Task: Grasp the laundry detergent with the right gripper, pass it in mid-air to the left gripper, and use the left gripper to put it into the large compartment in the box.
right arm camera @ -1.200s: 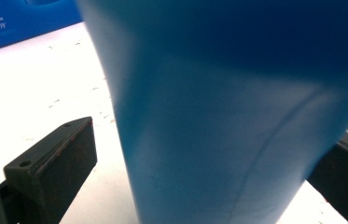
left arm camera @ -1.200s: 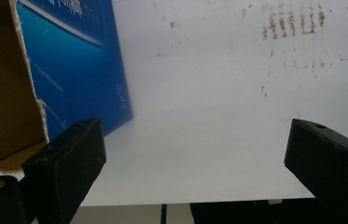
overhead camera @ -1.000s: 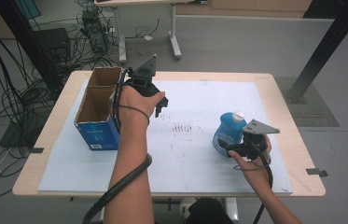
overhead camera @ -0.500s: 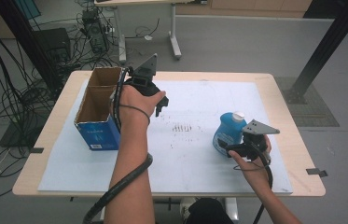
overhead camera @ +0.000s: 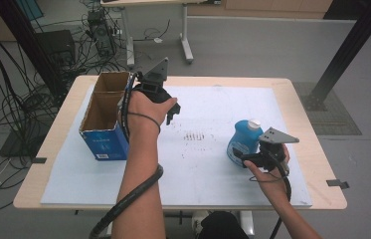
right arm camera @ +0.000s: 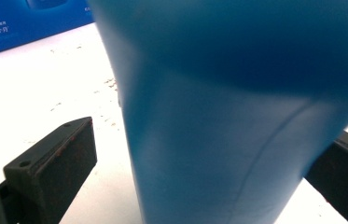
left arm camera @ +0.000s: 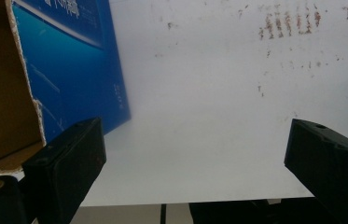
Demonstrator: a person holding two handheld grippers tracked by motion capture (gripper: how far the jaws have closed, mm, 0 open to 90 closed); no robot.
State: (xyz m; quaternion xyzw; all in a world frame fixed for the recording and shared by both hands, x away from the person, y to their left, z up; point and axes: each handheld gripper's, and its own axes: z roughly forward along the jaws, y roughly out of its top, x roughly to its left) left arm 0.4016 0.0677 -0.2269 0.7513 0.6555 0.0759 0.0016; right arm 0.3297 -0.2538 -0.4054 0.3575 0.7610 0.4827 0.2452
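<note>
The right gripper (overhead camera: 245,160) straddles the blue bottle (overhead camera: 243,140), fingers wide, not yet clamping; closing off-centre could topple it. The left gripper (overhead camera: 169,110) hovers open, empty, beside the box (overhead camera: 104,133).

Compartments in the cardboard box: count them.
2. The box is split by a divider: one compartment at the far end, one nearer the person. Both look empty, though their floors are partly hidden.
</note>
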